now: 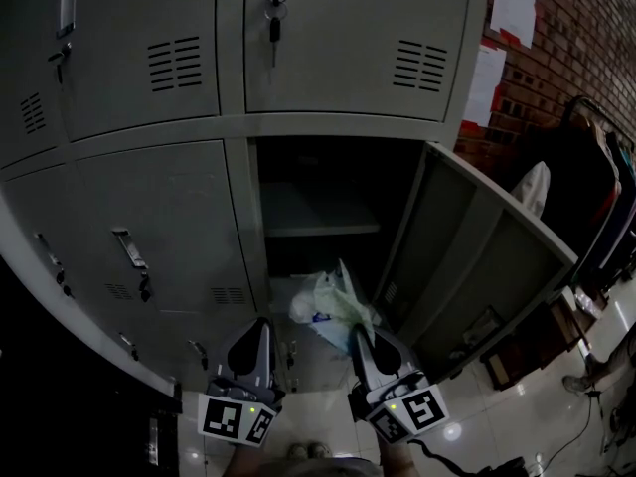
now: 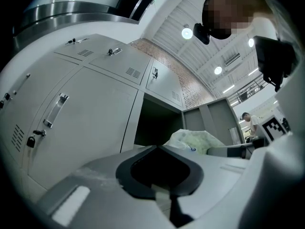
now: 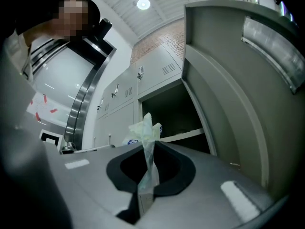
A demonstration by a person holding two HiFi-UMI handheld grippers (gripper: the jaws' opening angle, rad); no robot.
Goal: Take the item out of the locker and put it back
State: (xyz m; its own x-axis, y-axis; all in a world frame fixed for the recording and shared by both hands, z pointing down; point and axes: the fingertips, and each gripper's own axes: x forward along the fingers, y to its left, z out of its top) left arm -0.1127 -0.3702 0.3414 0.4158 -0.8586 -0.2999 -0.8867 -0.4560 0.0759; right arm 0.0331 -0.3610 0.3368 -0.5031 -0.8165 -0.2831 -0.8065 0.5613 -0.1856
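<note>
Right gripper (image 1: 356,338) pinches a plastic bag (image 1: 328,306) before the open locker (image 1: 256,229).

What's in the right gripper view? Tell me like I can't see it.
The right gripper is shut on a twisted bit of a pale plastic bag. Behind it stands an open grey locker, its door swung out on the right.

Left gripper (image 1: 261,328) jaws together, empty; right gripper (image 1: 355,336) jaws pinched on bag (image 1: 333,306)

In the open locker (image 1: 243,217), a plastic bag (image 1: 333,306) below its shelf (image 1: 323,229)
</note>
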